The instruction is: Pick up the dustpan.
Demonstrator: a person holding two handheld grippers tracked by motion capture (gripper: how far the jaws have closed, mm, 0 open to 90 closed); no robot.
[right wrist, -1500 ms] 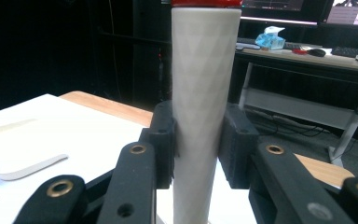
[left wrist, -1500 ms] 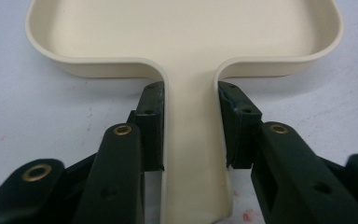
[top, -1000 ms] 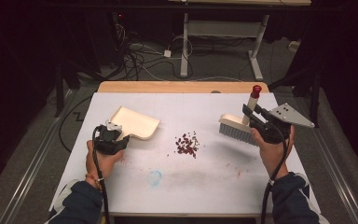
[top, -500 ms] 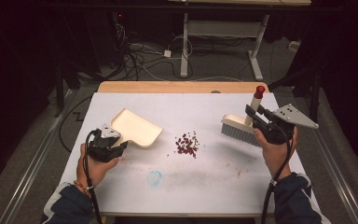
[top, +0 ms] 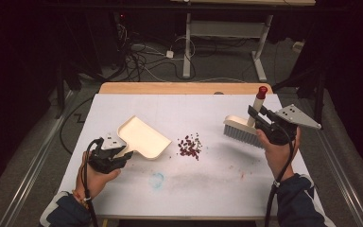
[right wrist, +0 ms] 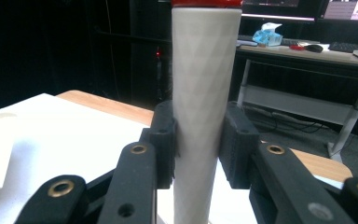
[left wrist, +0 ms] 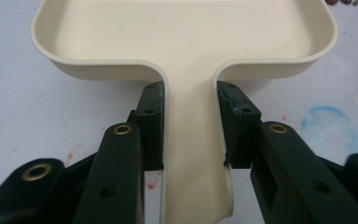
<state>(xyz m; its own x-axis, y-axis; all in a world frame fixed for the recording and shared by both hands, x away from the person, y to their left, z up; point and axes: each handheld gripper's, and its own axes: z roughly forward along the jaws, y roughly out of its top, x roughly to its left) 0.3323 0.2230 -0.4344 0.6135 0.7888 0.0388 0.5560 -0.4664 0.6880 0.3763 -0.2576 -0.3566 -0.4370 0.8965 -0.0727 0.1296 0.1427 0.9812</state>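
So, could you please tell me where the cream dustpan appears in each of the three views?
High view: the dustpan lies left of centre on the white table, its handle in the left gripper.
Left gripper view: the tray spans the top and the handle runs down between the jaws.
Right gripper view: a pale edge at far left may be it; I cannot tell.
Shared landmark: the white table.
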